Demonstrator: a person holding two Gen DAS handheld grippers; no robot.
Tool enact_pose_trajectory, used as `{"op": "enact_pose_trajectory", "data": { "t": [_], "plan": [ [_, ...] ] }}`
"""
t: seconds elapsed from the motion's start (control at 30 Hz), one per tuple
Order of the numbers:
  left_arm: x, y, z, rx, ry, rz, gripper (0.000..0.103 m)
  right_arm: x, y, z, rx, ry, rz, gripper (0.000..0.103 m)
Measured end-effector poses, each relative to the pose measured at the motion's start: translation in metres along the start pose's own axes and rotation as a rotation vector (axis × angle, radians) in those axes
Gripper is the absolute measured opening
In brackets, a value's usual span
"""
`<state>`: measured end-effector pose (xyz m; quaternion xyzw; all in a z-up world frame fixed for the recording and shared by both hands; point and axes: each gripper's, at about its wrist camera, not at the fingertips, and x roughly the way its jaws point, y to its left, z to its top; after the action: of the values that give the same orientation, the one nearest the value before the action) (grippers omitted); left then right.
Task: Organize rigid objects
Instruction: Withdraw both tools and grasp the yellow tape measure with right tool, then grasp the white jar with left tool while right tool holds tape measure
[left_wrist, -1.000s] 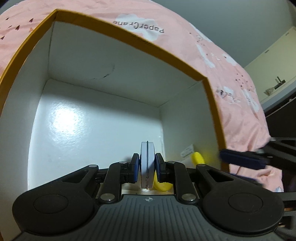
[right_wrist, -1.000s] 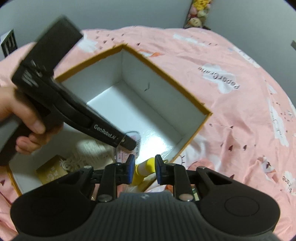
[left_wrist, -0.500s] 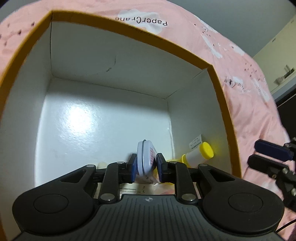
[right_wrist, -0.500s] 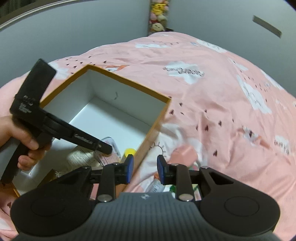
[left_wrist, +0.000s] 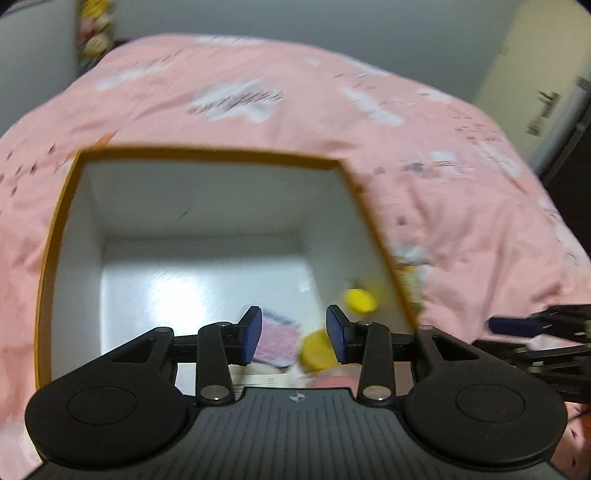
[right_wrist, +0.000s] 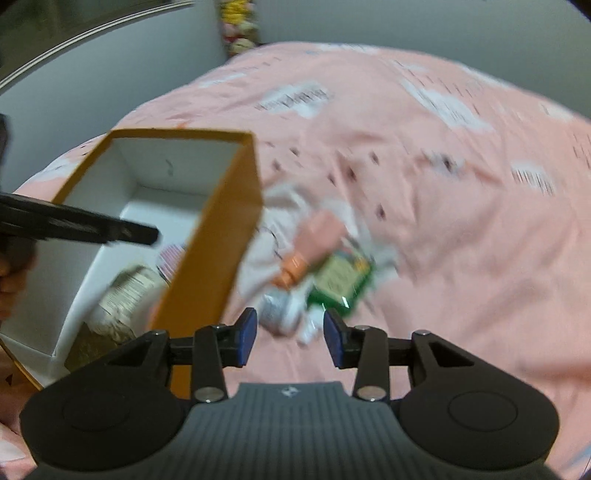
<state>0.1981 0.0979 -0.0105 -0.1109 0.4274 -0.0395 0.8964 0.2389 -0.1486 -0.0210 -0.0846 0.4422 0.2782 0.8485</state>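
An orange-rimmed box with white inside (left_wrist: 207, 206) sits on the pink bedspread; it also shows in the right wrist view (right_wrist: 221, 236). My left gripper (left_wrist: 293, 339) is open and empty above the box's near end. Below it lie a pink-and-white round tin (left_wrist: 277, 343) and yellow-capped bottles (left_wrist: 358, 299). My right gripper (right_wrist: 290, 338) is open and empty, outside the box, above a small pile: a pink bottle with an orange cap (right_wrist: 314, 243), a green packet (right_wrist: 340, 280) and a silver item (right_wrist: 277, 314).
The pink bedspread (right_wrist: 443, 221) spreads all round. Papers and a gold card lie in the box's near end (right_wrist: 122, 291). Plush toys (right_wrist: 240, 33) stand against the far wall. The right gripper's fingers show at the left view's right edge (left_wrist: 517, 325).
My left gripper opened, let go of the round tin into the box and rose. My right gripper opened wider and swung right, from the box to the pile on the bed.
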Motion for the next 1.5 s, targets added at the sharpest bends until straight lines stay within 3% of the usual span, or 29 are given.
{"op": "enact_pose_trajectory", "data": {
  "t": [0.27, 0.37, 0.43, 0.83, 1.1, 1.37, 1.5],
  "plan": [
    [-0.019, -0.057, -0.008, 0.188, -0.030, -0.112, 0.044, 0.001, -0.023, -0.058, 0.193, 0.056, -0.021, 0.045],
    [-0.017, -0.076, -0.015, 0.271, -0.028, -0.138, 0.044, 0.002, -0.030, -0.073, 0.264, 0.068, -0.023, 0.053],
    [-0.014, -0.087, -0.019, 0.327, -0.018, -0.134, 0.044, 0.004, -0.035, -0.081, 0.313, 0.073, -0.024, 0.060],
    [0.002, -0.125, -0.033, 0.628, 0.030, -0.093, 0.044, 0.034, -0.053, -0.104, 0.439, 0.163, 0.035, 0.062],
    [0.020, -0.138, -0.033, 0.788, 0.081, -0.074, 0.044, 0.041, -0.052, -0.106, 0.429, 0.185, 0.037, 0.057],
    [0.047, -0.149, -0.026, 1.025, 0.158, -0.062, 0.053, 0.021, -0.046, -0.084, 0.344, 0.062, 0.061, 0.057],
    [0.071, -0.157, -0.019, 1.119, 0.227, -0.088, 0.056, 0.028, -0.053, -0.063, 0.284, 0.021, 0.015, 0.057]
  ]
}}
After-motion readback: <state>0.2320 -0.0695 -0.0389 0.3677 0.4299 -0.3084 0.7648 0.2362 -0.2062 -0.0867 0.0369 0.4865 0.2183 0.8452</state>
